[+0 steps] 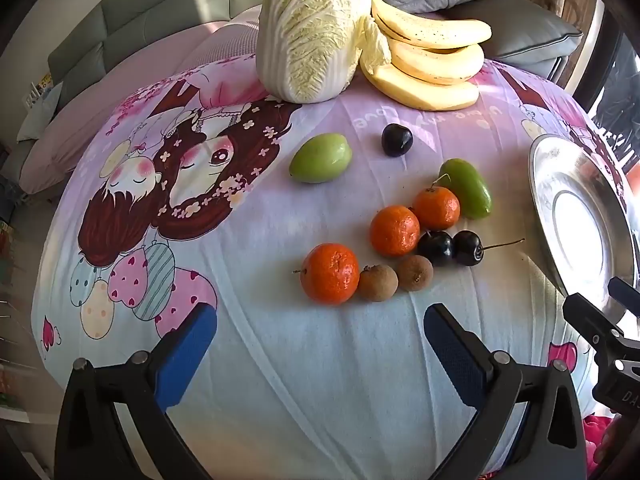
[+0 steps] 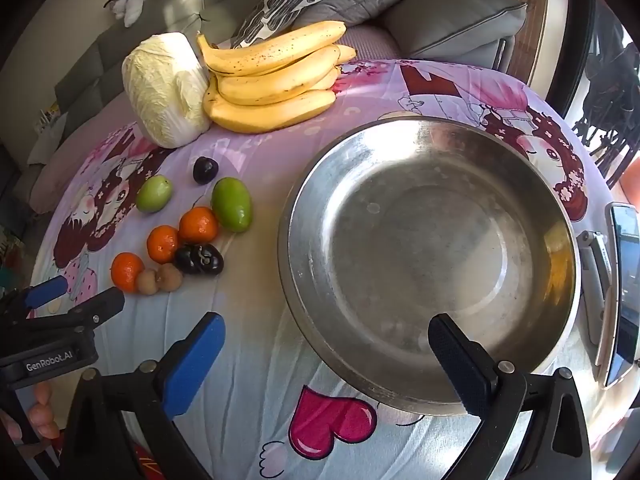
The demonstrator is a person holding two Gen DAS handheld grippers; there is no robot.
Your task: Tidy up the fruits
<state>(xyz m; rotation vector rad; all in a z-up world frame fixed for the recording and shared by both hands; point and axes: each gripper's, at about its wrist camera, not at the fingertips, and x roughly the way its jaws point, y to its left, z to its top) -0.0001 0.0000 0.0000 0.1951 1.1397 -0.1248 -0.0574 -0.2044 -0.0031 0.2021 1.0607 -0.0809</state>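
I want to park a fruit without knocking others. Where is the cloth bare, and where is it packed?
Bare cloth lies between the left gripper and the nearest orange, and between the fruit cluster and the steel bowl. The bowl itself holds nothing. It is packed where oranges, cherries and longans touch, and at the far edge around the cabbage and bananas.

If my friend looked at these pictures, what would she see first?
Probably the big shiny metal bowl, empty, right in front of the right tool. Next, the little fruits bunched beside it: three orange tangerines, dark cherries and green fruits, ahead of the open left tool. At the back, yellow bananas lean against a pale cabbage.
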